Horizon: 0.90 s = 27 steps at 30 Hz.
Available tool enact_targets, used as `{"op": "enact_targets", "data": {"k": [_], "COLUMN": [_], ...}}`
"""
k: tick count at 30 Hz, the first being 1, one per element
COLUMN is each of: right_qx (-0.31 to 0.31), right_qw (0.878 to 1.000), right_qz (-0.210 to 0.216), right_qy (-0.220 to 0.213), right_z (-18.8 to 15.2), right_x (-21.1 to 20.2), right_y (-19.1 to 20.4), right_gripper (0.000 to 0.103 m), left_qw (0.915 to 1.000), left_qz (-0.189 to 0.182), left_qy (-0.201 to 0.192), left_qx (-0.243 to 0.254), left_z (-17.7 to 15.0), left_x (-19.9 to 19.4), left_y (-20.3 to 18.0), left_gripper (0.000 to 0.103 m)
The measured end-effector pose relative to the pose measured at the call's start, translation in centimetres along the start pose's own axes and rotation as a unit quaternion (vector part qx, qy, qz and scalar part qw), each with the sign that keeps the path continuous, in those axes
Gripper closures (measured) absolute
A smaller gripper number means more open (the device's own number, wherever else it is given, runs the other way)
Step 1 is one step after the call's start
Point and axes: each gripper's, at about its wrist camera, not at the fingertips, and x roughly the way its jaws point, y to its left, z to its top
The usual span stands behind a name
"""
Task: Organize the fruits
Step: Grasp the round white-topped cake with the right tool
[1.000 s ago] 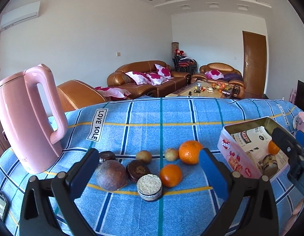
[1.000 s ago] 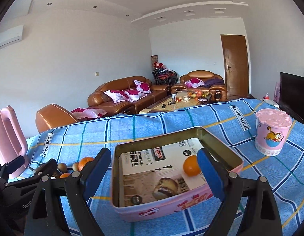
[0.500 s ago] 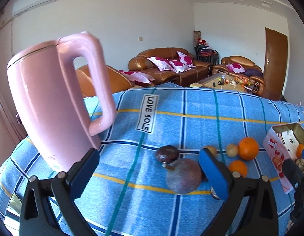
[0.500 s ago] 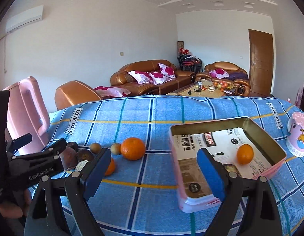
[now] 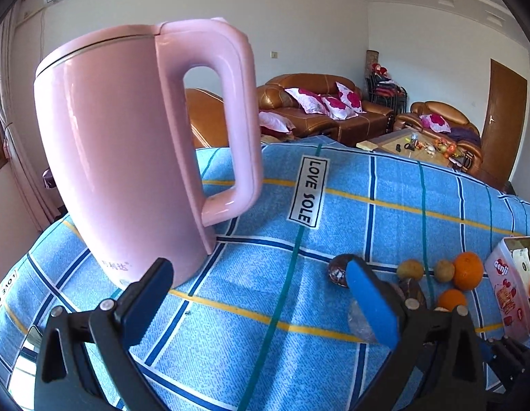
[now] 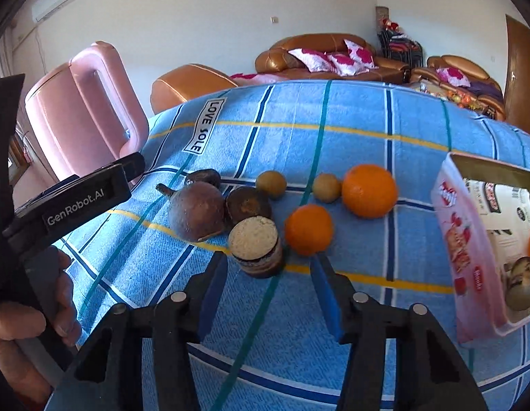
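Right gripper [image 6: 268, 270] swung to fruit, jaws narrowing, empty; left gripper [image 5: 258, 294] "GenRobot.AI", jaws released.

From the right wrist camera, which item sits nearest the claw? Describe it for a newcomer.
Start at the pink tin on the blue checked cloth and look left to the cluster of fruit. Nearest the right claw stands a short dark cylinder; unlike the round oranges beside it, it has a flat, pale, crumbly top.
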Motion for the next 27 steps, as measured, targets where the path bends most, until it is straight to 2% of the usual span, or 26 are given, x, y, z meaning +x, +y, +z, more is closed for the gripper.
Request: {"op": "enact_targets", "data": {"k": [2,7,9,10,13,17,21,23,27], "right_qx": [0.009,0.015,0.020,0.026,0.033,0.034,0.033,0.031,0.027], "right_qw": [1.000,1.000,1.000,0.999,0.999,0.998,0.997,0.997,0.997], "right_qz": [0.015,0.014,0.014,0.018,0.036,0.057,0.062,0.049,-0.004], "right_qy": [0.009,0.012,0.012,0.012,0.012,0.002,-0.024,-0.040,-0.067], "right_z": [0.2,0.8,0.9,0.9,0.9,0.4,-0.3,-0.5,-0.6], "right_x": [0.7,1.6,1.6,1.6,1.4,0.3,-1.9,-3.1,-4.7], "right_y": [0.2,1.0,1.0,0.7,0.1,-0.4,-1.5,-2.3,-4.0], "right_gripper": [0.050,0.050,0.056,0.062,0.063,0.065,0.065,0.065,0.065], "left_qw": [1.0000,1.0000,1.0000,0.9999,0.9997,0.9977,0.9911,0.9885,0.9859], "left_qz": [0.001,0.007,0.004,-0.001,-0.016,-0.068,-0.131,-0.147,-0.158], "left_qy": [-0.002,0.001,0.001,0.000,0.001,0.001,0.005,0.010,0.034], "left_qx": [0.005,0.000,-0.009,-0.012,-0.015,-0.001,0.022,0.035,0.042], "left_z": [0.1,0.2,0.2,0.2,0.1,0.0,-0.2,-0.4,-0.8], "left_x": [0.0,0.3,0.4,0.4,0.5,0.1,-0.4,-0.4,0.4], "left_y": [-0.2,0.2,0.5,0.6,0.6,0.0,-1.6,-2.5,-3.6], "left_gripper": [0.000,0.000,0.000,0.000,0.000,0.000,0.000,0.000,0.000]}}
